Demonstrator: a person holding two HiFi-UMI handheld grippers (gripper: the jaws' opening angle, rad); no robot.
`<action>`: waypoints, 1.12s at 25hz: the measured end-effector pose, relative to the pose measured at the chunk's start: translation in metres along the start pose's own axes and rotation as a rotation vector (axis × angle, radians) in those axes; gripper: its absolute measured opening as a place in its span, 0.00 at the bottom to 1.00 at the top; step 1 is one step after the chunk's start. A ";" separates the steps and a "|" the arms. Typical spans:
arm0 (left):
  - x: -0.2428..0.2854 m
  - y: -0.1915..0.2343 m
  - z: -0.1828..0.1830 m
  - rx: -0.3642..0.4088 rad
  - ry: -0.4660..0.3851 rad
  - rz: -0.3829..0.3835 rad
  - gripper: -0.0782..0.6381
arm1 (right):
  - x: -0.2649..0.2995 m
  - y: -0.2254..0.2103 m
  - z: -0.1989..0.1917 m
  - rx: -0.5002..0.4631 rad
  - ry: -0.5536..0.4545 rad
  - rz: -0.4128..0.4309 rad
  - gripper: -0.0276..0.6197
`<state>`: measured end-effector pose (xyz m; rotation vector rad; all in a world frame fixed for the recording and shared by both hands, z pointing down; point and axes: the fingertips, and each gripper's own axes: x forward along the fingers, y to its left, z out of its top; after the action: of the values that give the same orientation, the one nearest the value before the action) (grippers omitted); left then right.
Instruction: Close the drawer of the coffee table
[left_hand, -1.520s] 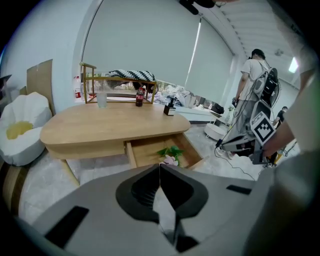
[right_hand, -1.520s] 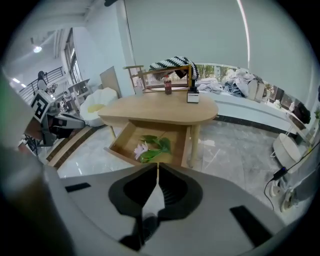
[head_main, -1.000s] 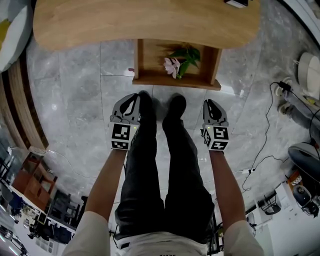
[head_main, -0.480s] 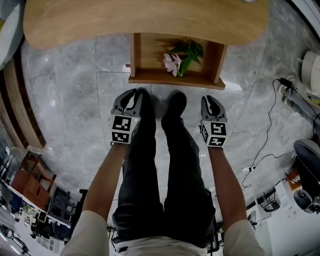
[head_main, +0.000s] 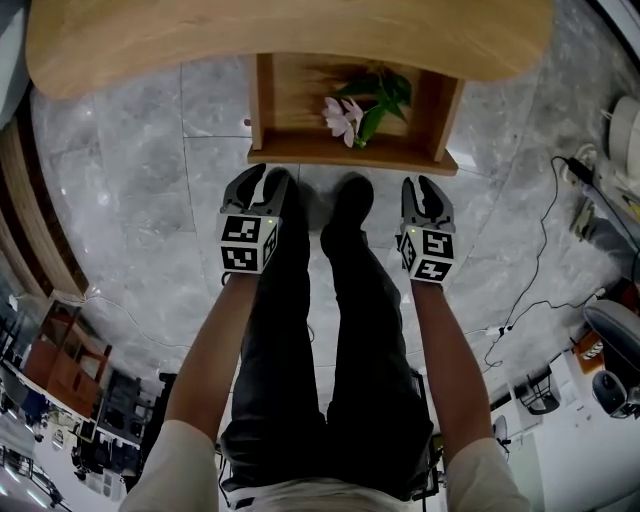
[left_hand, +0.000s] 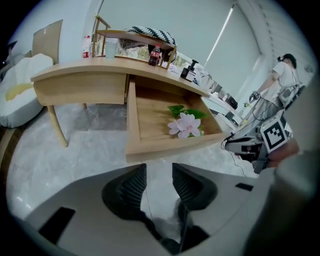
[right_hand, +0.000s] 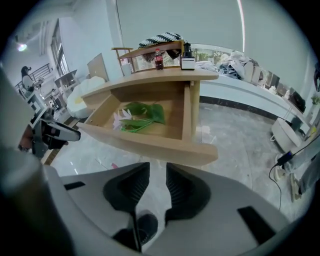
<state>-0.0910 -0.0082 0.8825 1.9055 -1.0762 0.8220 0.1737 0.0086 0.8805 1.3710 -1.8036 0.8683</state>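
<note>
Change since a second ago: both tools now sit lower and closer to the drawer than before. Each pair of jaws has just been opening, with nothing between them.
Left tool (head_main: 268, 178): held in the person's left hand, with the jaws apart and empty. In the left gripper view (left_hand: 158, 170), only the floor (left_hand: 95, 140) shows through the gap. The tips aim at the left end of the drawer's front board and are near it but not touching.
Drawer (head_main: 350, 155): pulled well out from under the wooden counter (head_main: 290, 40), straight ahead of the person. A pink flower (head_main: 343, 115) with green leaves lies inside.
Front board (left_hand: 170, 147): its long axis runs left to right across the person's view, reaching from one tool to the other.
Person: dark-trousered legs and dark shoes (head_main: 352, 195) stand between the two tools on the grey marble floor.
Right tool (head_main: 421, 185): held in the right hand, with the jaws parted and gripping nothing, as the right gripper view (right_hand: 157, 167) shows. The tips face the right end of the front board, with a strip of floor between.
Key relation: the drawer lies just beyond both sets of tips. Closing it likely means a push away from the person, square to the front board. Neither hand looks clearly nearer.
</note>
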 end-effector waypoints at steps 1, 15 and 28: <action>0.002 0.001 0.001 -0.010 -0.001 0.003 0.35 | 0.003 -0.002 -0.001 -0.001 0.002 -0.008 0.23; 0.017 0.012 0.008 -0.004 -0.028 0.043 0.37 | 0.025 -0.016 0.006 0.054 -0.038 -0.044 0.25; 0.016 0.012 0.009 0.005 -0.057 0.051 0.36 | 0.024 -0.017 0.009 0.085 -0.011 -0.054 0.25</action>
<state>-0.0935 -0.0257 0.8946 1.9228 -1.1629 0.8035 0.1844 -0.0144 0.8973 1.4737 -1.7473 0.9190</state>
